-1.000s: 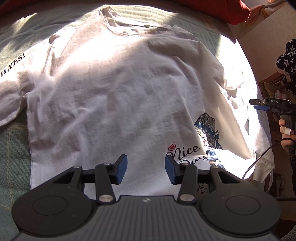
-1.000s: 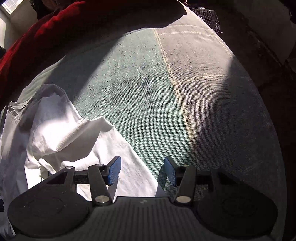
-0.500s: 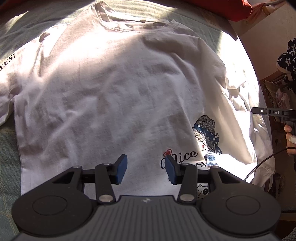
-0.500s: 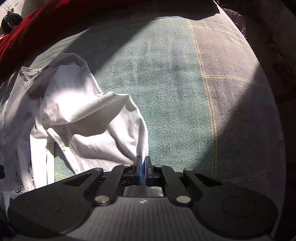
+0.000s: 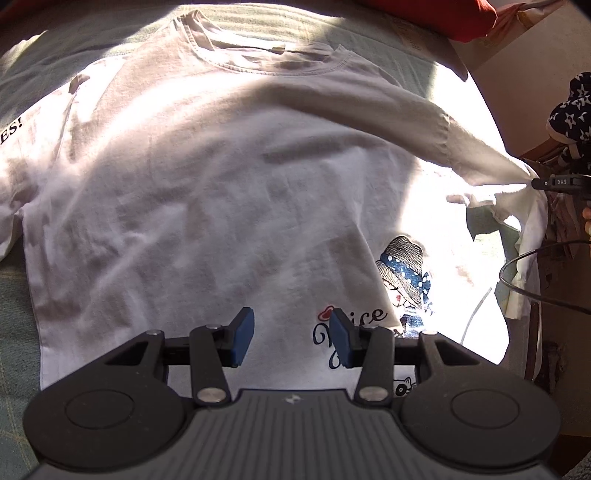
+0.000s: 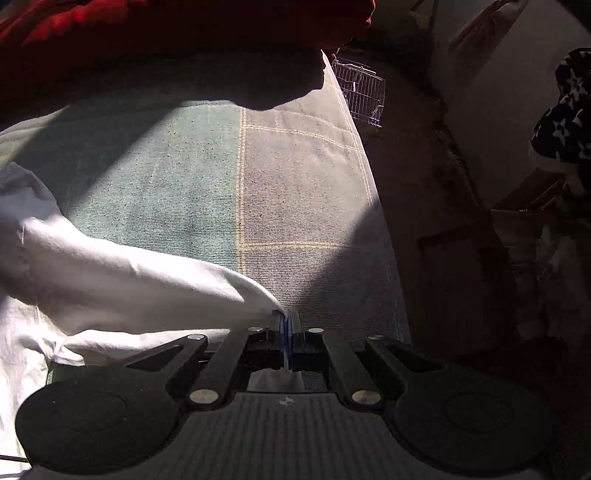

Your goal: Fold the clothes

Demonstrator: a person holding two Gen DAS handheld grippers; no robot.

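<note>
- The white T-shirt lies spread flat, front up, on a green checked bed cover; collar at the far side, hem at the near side.
- A printed figure in a hat with the word "Nice" sits on the near right part of the shirt.
- The left tongs hang above the shirt's near hem, pointing steeply down. The blue pads stand spread, with nothing between them and no contact with the cloth.
- The right tongs are pressed together, pinching the end of the right sleeve.
- In the left wrist view the right tongs appear at the right edge; the sleeve runs taut from the shoulder to them, raised off the cover.
- The shirt's left sleeve lies flat at the left edge, showing black lettering.
- A red blanket lies along the far side of the bed.
- A black cable loops at the right edge.
</note>
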